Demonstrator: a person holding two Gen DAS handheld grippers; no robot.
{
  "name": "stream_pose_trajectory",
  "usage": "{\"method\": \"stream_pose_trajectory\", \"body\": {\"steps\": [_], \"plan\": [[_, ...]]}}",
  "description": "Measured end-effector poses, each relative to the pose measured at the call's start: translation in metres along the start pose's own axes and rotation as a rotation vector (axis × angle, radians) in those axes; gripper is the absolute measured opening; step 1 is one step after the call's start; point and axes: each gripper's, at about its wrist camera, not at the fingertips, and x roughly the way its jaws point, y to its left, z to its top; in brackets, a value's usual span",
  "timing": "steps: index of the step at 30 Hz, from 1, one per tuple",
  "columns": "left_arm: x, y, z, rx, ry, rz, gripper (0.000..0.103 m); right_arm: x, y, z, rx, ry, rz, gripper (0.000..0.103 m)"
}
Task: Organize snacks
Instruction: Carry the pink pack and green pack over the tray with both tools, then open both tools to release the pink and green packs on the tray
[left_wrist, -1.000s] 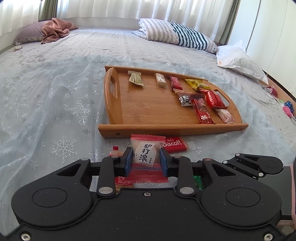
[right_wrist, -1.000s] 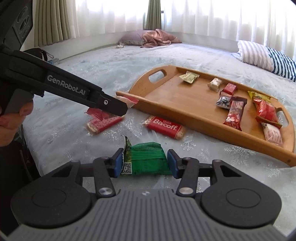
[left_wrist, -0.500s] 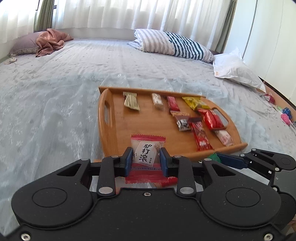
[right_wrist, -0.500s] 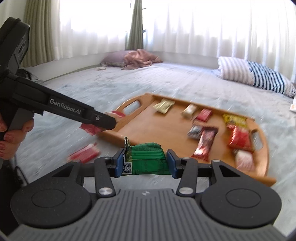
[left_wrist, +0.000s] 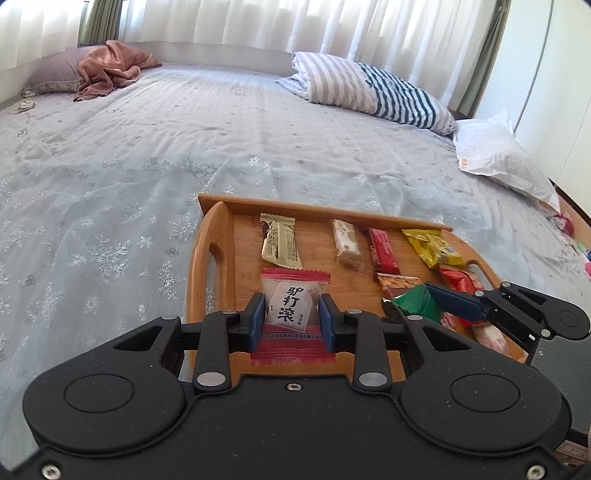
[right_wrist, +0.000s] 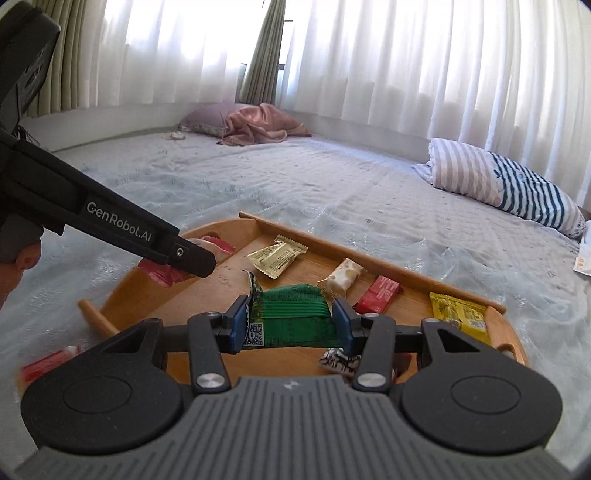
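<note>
Both clamped grippers (left (left_wrist: 291, 317) on red-white packet (left_wrist: 292, 306), right (right_wrist: 291, 325) on green (right_wrist: 291, 317)) now hover over the tray (left_wrist: 212, 258).

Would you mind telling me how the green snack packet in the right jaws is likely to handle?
The green packet looks soft: its free end curls upward, so probably floppy. Glossy wrapper, so it may slip. Likely light, since a side pinch carries it.

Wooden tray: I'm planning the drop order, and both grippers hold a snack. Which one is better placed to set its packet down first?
Probably the left. The left gripper holds the red-and-white packet over bare wood by the wooden tray handle. The right gripper, holding the green packet, hangs beside other snacks.
</note>
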Motion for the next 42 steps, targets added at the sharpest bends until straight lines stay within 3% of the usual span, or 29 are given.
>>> {"method": "stream_pose_trajectory", "body": {"steps": [8, 18, 42], "plan": [[0.035, 0.000, 0.004, -0.010, 0.031, 0.010, 0.029, 0.036, -0.008, 0.005, -0.019, 0.036, 0.013, 0.052], [0.050, 0.003, 0.009, -0.006, 0.031, 0.025, 0.029, 0.060, -0.014, 0.008, -0.041, 0.087, 0.039, 0.053], [0.067, 0.000, 0.006, -0.001, 0.045, 0.032, 0.030, 0.070, -0.014, 0.007, -0.039, 0.112, 0.035, 0.054]]}}
